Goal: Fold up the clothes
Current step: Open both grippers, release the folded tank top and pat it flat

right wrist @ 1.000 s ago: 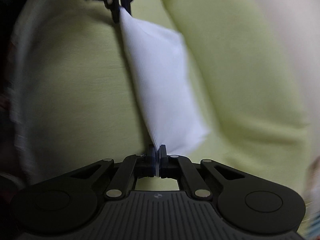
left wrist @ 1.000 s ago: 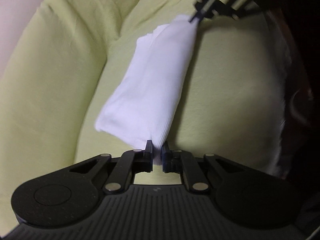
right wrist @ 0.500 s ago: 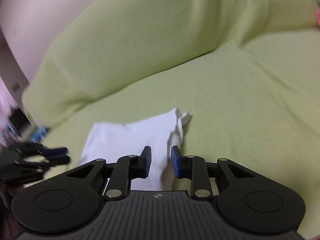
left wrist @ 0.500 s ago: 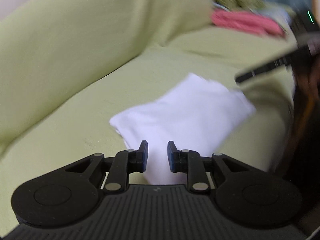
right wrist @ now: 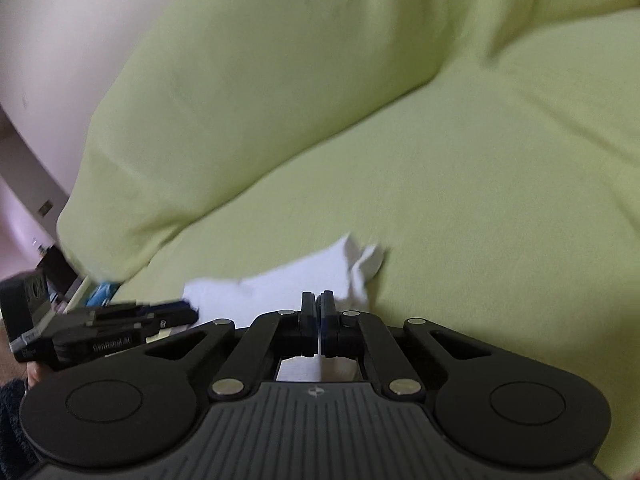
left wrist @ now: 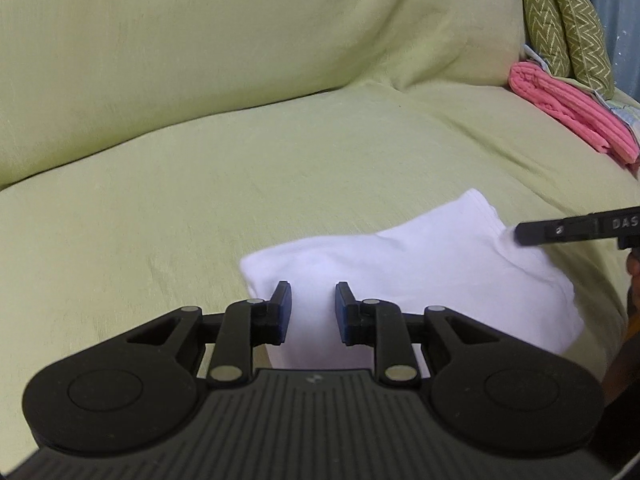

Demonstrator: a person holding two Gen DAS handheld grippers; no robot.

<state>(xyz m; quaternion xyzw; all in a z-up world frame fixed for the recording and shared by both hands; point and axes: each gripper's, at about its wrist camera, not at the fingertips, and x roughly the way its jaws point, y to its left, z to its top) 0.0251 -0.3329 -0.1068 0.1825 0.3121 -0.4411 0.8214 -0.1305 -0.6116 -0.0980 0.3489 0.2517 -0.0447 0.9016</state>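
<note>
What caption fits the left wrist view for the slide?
Left gripper open over a folded white garment on a green sofa, right gripper at its far edge, pink clothes behind.

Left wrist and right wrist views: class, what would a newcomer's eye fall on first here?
First, the folded white garment, bright against the pale green sofa it lies on, just ahead of the open left hand-held gripper. Next, the folded pink cloth at the seat's far right end beside the zigzag cushions. In the right wrist view, the right hand-held gripper is shut at the garment's edge.
</note>
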